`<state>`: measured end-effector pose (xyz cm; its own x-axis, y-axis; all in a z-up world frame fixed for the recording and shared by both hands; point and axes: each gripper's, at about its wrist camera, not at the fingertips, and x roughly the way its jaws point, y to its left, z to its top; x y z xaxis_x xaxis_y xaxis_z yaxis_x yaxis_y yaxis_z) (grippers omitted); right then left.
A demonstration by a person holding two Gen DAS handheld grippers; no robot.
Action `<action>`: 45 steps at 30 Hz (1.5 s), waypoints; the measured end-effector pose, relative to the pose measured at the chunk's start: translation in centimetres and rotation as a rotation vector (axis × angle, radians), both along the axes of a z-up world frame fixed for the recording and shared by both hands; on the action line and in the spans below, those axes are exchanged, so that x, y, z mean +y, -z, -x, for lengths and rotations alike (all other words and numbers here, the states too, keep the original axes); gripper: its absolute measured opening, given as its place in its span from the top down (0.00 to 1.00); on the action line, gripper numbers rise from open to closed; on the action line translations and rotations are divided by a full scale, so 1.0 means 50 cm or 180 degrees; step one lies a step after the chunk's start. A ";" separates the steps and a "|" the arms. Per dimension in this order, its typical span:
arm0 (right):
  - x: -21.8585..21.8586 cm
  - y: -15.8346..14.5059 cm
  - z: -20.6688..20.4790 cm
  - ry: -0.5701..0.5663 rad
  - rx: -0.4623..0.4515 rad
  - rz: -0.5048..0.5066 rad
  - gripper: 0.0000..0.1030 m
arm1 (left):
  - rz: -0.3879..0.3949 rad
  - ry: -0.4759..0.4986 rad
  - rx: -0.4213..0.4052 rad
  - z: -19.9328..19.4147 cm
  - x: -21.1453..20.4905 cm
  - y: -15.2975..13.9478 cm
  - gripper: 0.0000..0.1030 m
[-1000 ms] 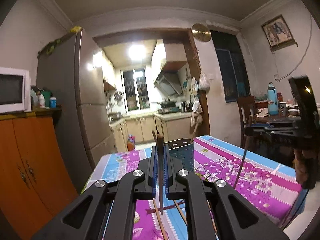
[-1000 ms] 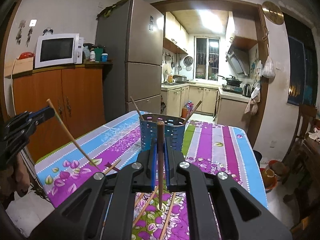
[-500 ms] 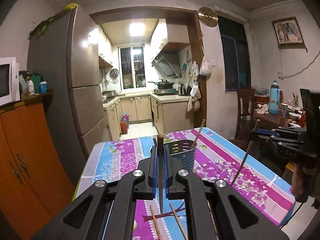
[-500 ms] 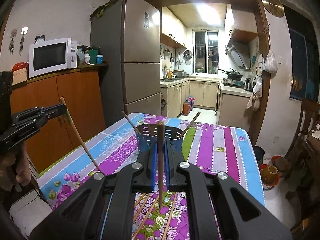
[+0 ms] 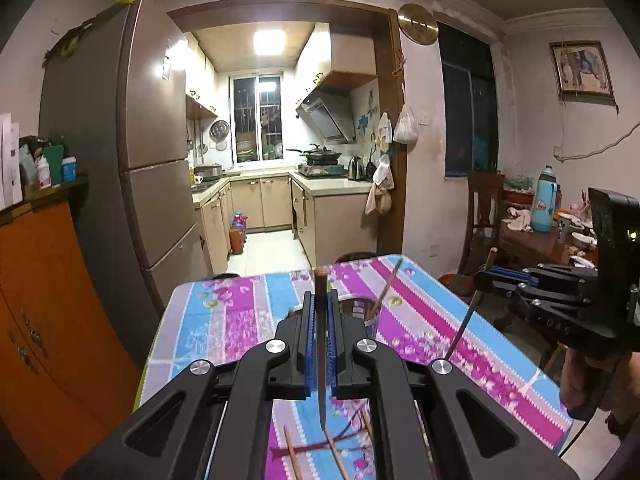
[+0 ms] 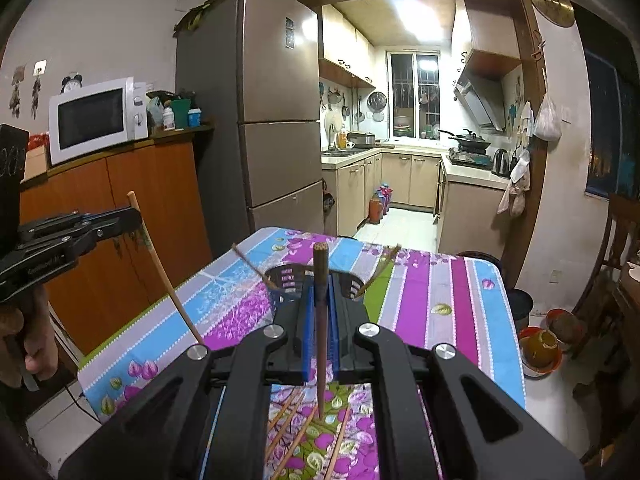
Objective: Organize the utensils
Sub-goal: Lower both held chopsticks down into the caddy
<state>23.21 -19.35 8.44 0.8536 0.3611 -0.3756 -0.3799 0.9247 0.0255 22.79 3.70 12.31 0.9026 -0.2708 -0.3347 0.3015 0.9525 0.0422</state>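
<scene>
Floral tabletop [image 6: 460, 304] has loose chopsticks [image 6: 292, 432] at 6 o'clock, perhaps two in the holder [image 6: 288, 280]; left tongs [image 5: 320, 320] and right tongs [image 6: 320, 316] each clamp one chopstick.

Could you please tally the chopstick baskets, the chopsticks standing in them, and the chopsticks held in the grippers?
Basket: 1
Standing chopsticks: 2
Held chopsticks: 2, one each in left gripper and right gripper
Total: 5
Loose chopsticks on the tablecloth are partly hidden, uncounted.
</scene>
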 end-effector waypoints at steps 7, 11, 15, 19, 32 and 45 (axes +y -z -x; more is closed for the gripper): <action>0.015 -0.099 -0.066 -0.0004 -0.0110 0.0004 0.95 | 0.0059 -0.0034 -0.0157 -0.057 -0.027 -0.096 0.93; 0.022 -0.140 -0.111 0.0005 -0.0152 -0.0017 0.95 | 0.0071 -0.0096 -0.0208 -0.104 -0.042 -0.137 0.93; 0.030 -0.172 -0.152 0.0011 -0.0197 -0.0028 0.95 | 0.0097 -0.0156 -0.0190 -0.154 -0.047 -0.158 0.93; 0.037 -0.191 -0.189 0.0031 -0.0236 -0.0001 0.95 | 0.0101 -0.0200 -0.0127 -0.203 -0.052 -0.156 0.93; 0.054 -0.109 -0.276 0.0000 -0.0015 -0.0010 0.95 | 0.0095 -0.0226 0.0085 -0.292 -0.064 -0.084 0.93; 0.065 -0.055 -0.319 -0.0007 0.0174 -0.0002 0.95 | 0.0018 -0.0253 0.0246 -0.326 -0.073 -0.024 0.93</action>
